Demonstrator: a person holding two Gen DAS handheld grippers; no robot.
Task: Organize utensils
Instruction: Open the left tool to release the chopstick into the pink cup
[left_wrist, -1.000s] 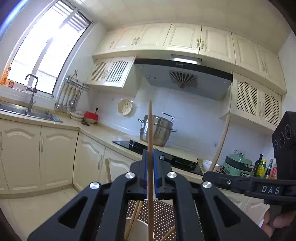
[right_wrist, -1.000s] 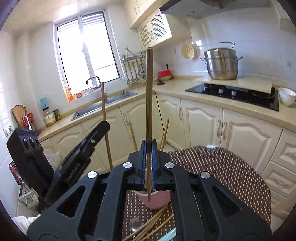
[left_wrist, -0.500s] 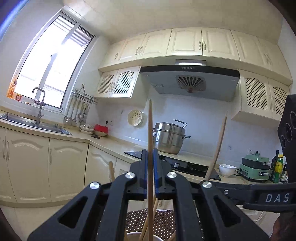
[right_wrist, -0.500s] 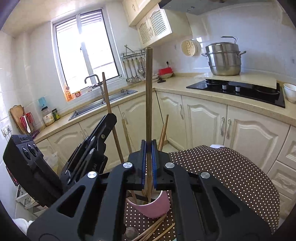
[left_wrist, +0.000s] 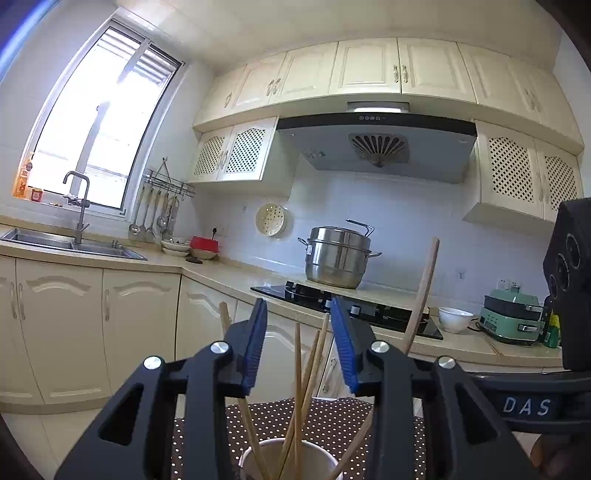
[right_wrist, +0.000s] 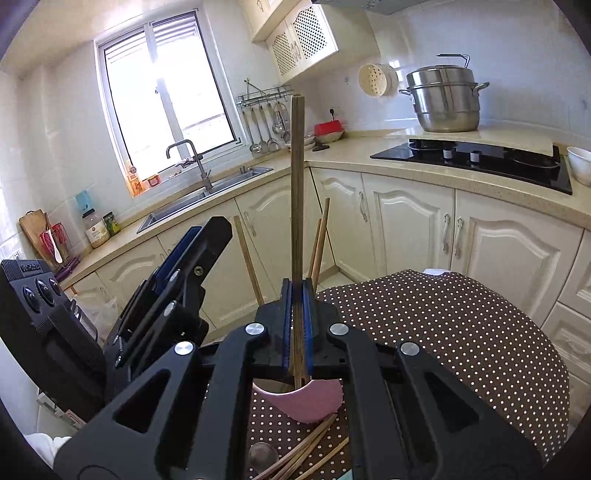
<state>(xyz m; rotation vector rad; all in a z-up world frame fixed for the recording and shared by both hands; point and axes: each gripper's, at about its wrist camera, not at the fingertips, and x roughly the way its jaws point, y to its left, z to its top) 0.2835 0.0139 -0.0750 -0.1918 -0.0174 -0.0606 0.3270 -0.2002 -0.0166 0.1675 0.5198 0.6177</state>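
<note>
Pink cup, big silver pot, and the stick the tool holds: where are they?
pink cup (right_wrist: 306, 404), right wrist view, on its outer wall.
silver pot (right_wrist: 445, 99), right wrist view, on its side.
held chopstick (right_wrist: 296, 192), right wrist view, mid-shaft.

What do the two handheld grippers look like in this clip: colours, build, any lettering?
Both the left gripper and the right gripper are matte black plastic linkages with silver round bolts and ribbed blue finger pads. White letters "DAS" mark the right one's side. No cables or sleeves show.
</note>
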